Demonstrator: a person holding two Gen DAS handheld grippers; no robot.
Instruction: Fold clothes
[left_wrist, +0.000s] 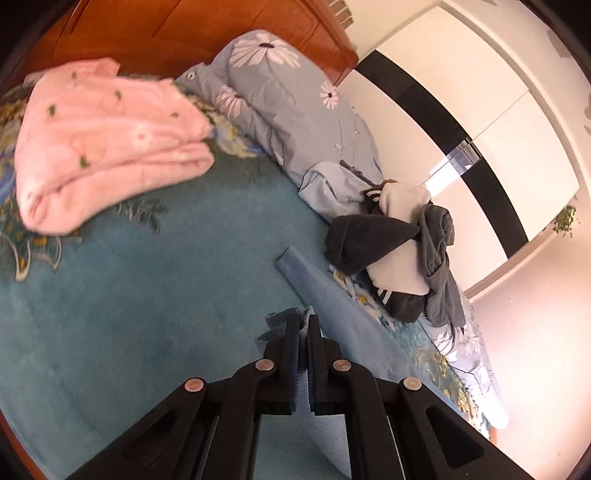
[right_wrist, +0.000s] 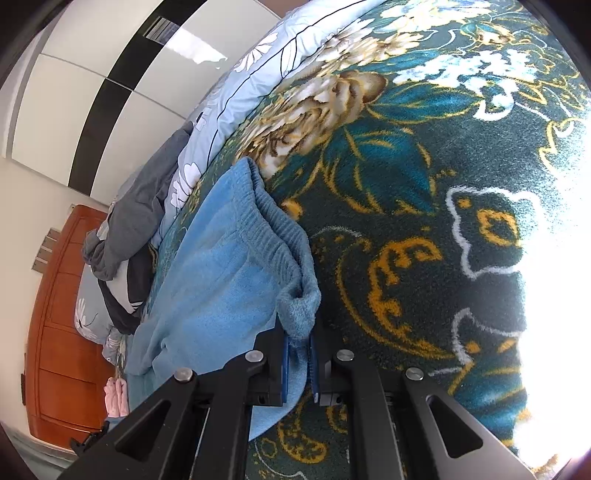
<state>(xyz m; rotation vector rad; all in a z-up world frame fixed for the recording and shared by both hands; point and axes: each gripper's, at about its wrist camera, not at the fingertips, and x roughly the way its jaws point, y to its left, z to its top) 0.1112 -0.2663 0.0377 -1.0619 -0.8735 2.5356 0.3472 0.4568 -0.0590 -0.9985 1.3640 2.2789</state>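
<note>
A light blue fleece pair of trousers (right_wrist: 221, 280) lies on the teal floral bedspread (right_wrist: 424, 206); its ribbed waistband (right_wrist: 277, 229) shows in the right wrist view. My right gripper (right_wrist: 298, 332) is shut on a corner of the waistband. My left gripper (left_wrist: 303, 325) is shut on the other end of the same blue trousers (left_wrist: 332, 306), with a leg stretching away on the bedspread (left_wrist: 129, 314). In the left wrist view the rest of the garment is hidden under the gripper.
A folded pink blanket (left_wrist: 107, 144) lies at the far left. A floral light blue quilt (left_wrist: 280, 103) lines the wooden headboard (left_wrist: 184, 33). A heap of grey, black and white clothes (left_wrist: 402, 251) sits at the bed's edge. White wardrobes (left_wrist: 480, 110) stand beyond.
</note>
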